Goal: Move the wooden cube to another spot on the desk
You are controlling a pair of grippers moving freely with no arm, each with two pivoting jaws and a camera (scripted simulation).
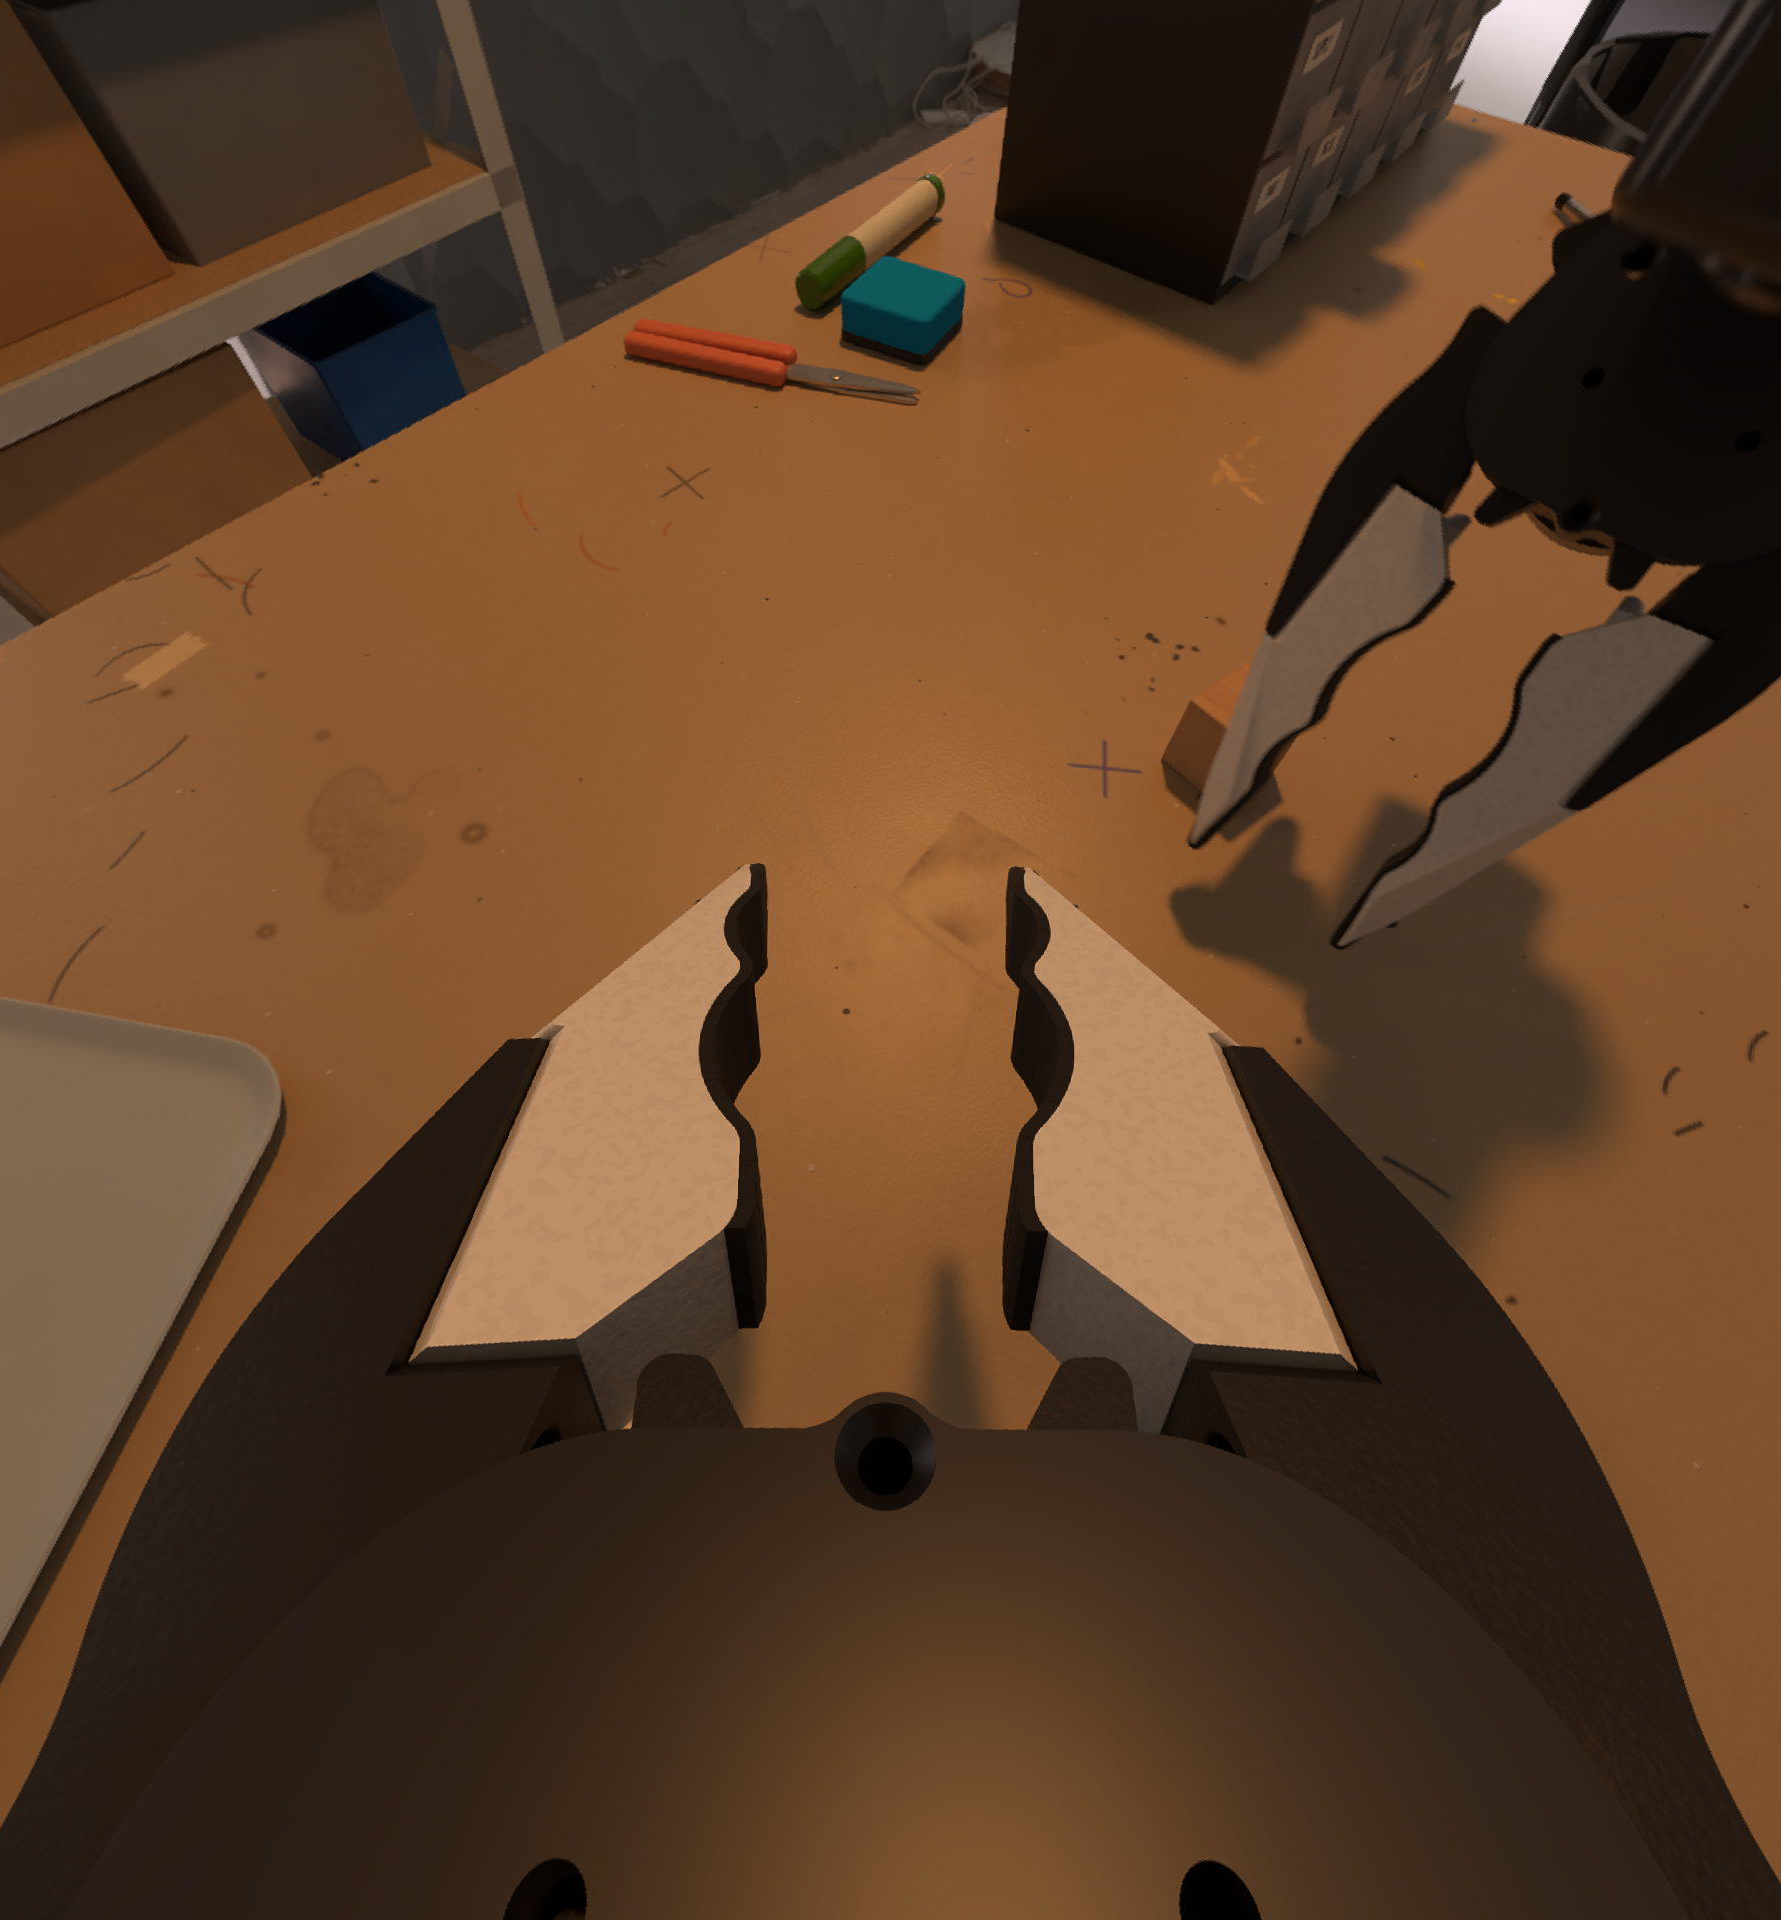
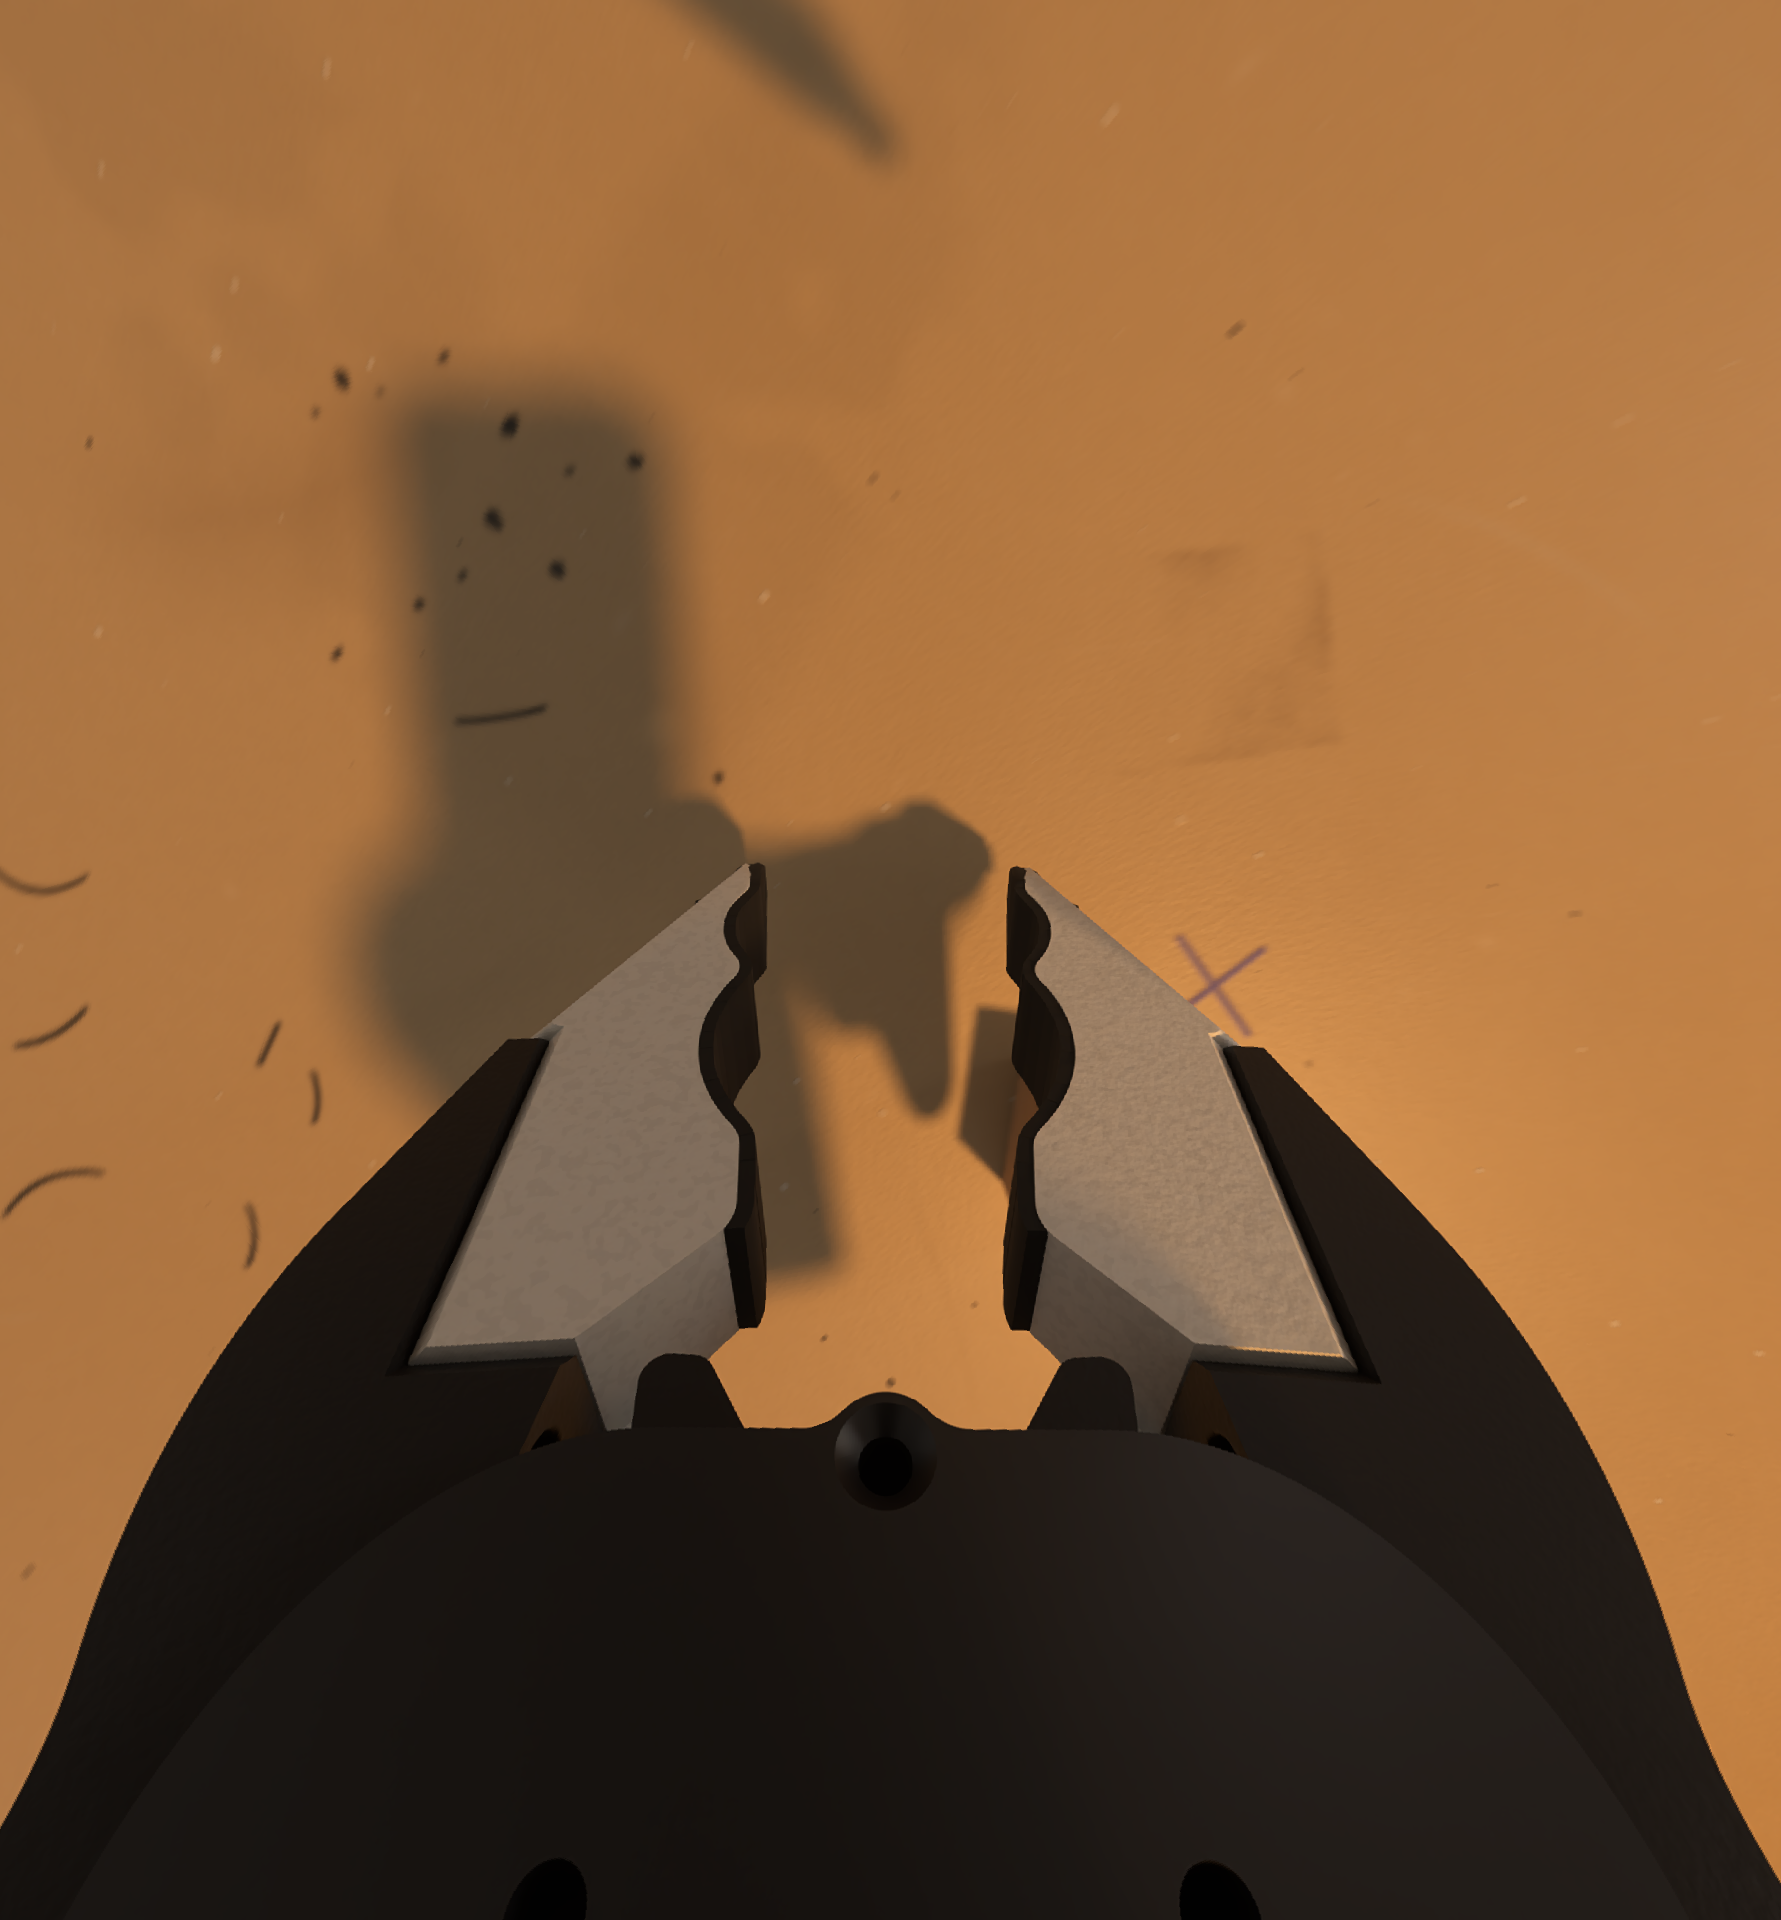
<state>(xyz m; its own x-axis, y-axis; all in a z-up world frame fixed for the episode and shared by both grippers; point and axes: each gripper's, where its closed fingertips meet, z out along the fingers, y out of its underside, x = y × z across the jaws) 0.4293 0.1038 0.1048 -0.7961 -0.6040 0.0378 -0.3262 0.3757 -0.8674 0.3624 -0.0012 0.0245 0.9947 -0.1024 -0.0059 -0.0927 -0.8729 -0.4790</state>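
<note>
While both tools hang above the surface w/ nothing gripped, the wooden cube (image 1: pixel 1206 734) sits on the surface toward its right side, just beside a pen-drawn cross (image 1: pixel 1105 770)

Right tool (image 1: pixel 1270 888): jaws spread wide, empty, pointing steeply down. In left wrist view one of its fingers (image 1: pixel 1312 665) overlaps the cube, so only the cube's left part shows. Can't tell from that view if finger touches it or is merely in front

Right wrist view: right tool (image 2: pixel 884 883) looks nearly straight down at bare surface (image 2: pixel 1488 312). A small dark-orange sliver (image 2: pixel 988 1081) shows just inside the right finger (image 2: pixel 1135 1122), prob. an edge of the cube, mostly hidden behind that finger. So the cube is not centred in the gap; it lies off toward the right-finger side, approx under/behind that finger. Cross mark also seen just outboard of same finger

Left tool (image 1: pixel 884 883): jaws apart at same wide setting, empty, aimed along the surface. Cube lies ahead and well to its right, w/ the right tool between

Key relation (judgement): right tool is clearly the nearer one. Cube has no long axis to speak of, so orientation matters little; what matters is lateral offset. Right tool likely needs a sideways shift toward its right-finger side before descending, else finger lands on top of cube or knocks it

Far end of surface: scissors (image 1: pixel 761 358), teal block (image 1: pixel 904 307), marker (image 1: pixel 870 241), dark box (image 1: pixel 1177 135), all well apart from cube. Grey tray (image 1: pixel 86 1195) at near left edge
</note>
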